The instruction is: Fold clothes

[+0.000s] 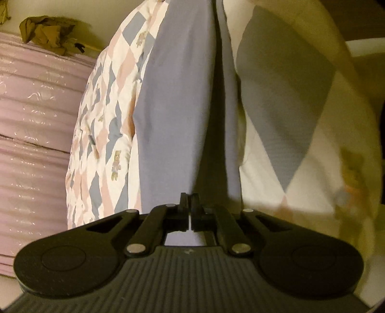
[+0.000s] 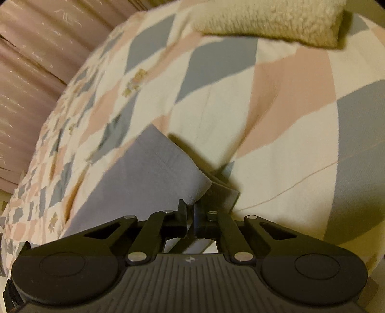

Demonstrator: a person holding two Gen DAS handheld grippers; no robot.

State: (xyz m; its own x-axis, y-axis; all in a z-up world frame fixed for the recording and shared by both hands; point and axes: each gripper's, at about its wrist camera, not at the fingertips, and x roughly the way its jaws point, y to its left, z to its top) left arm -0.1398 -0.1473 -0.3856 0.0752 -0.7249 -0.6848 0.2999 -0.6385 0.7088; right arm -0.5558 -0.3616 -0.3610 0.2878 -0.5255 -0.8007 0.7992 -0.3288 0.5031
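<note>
Left wrist view: left gripper (image 1: pixel 190 209) clenched on the blue-grey garment (image 1: pixel 173 108); jaws nearly together w/ cloth pinched between. Garment runs away from the gripper in two long panels w/ a dark crease between them, so it looks doubled lengthwise, lying on or held just over the quilt (image 1: pixel 105 115) (diamond patchwork, small bears). Cannot tell if it's lifted or resting.

Right wrist view: right gripper (image 2: pixel 191 211) also clamped on cloth, at a hemmed corner of the same garment (image 2: pixel 149 173). Stitched hem visible; a second layer of the cloth peeks out just beside the fingertips, so at least two layers are stacked at this corner. Frame is motion-blurred, detail soft.

Other items: fuzzy cream towel or sweater (image 2: pixel 272 21) sits folded on the quilt, well apart from the garment at the far end. Crumpled brown cloth (image 1: pixel 45 31) sits by the pink curtain (image 1: pixel 31 101), not folded.

Progress (judgement): mid-fold. One lengthwise fold approx. done, both ends gripped. Left to do: bring ends together for the cross fold, lay flat, smooth. Cream item probably finished; brown cloth prob. still waiting. Overall count of clothes not visible.
</note>
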